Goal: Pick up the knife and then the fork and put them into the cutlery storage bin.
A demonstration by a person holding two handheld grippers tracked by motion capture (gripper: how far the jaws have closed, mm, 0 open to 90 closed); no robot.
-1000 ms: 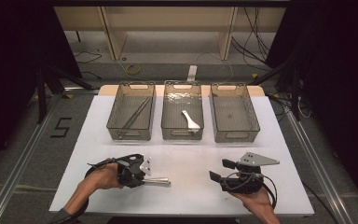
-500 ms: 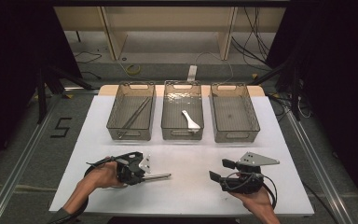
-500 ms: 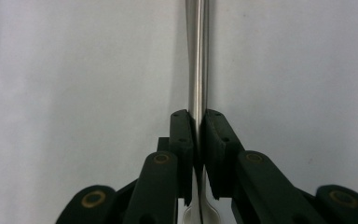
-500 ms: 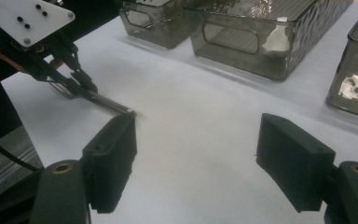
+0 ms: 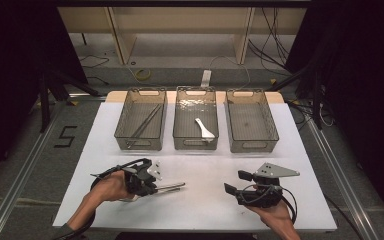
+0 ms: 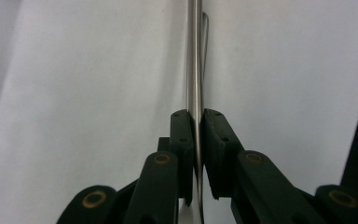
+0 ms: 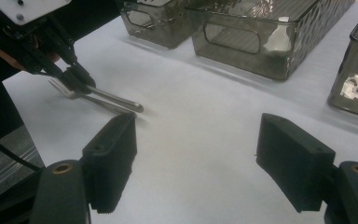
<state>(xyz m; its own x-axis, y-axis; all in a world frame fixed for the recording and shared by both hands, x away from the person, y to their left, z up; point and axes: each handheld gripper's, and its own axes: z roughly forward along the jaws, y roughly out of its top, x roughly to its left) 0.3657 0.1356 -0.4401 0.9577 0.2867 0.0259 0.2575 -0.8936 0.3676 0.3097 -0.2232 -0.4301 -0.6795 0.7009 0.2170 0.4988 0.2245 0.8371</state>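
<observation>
A metal fork [image 5: 172,187] is pinched by its neck in my left gripper [image 5: 150,186], low over the white table [image 5: 210,165] at the front left. In the left gripper view the pads [image 6: 182,128] press on both sides of the steel handle [image 6: 195,56], which runs straight away from the gripper [image 6: 196,126]. My right gripper [image 5: 237,187] hovers at the front right, open, jaws pointing left. Its own view shows the right gripper [image 7: 196,163] with wide empty jaws, and beyond them the fork [image 7: 116,100] with its tines beside the left gripper [image 7: 77,77].
Three clear bins stand in a row at the back. The left bin [image 5: 125,117] holds long thin metal utensils, the middle bin [image 5: 180,120] a white spoon [image 5: 205,129], and the right bin [image 5: 272,125] has nothing in it. The table's front edge is close to both hands.
The left gripper has shifted slightly with the fork, and the handle's free end has lifted a little off the table. The right gripper has stayed where it was.
</observation>
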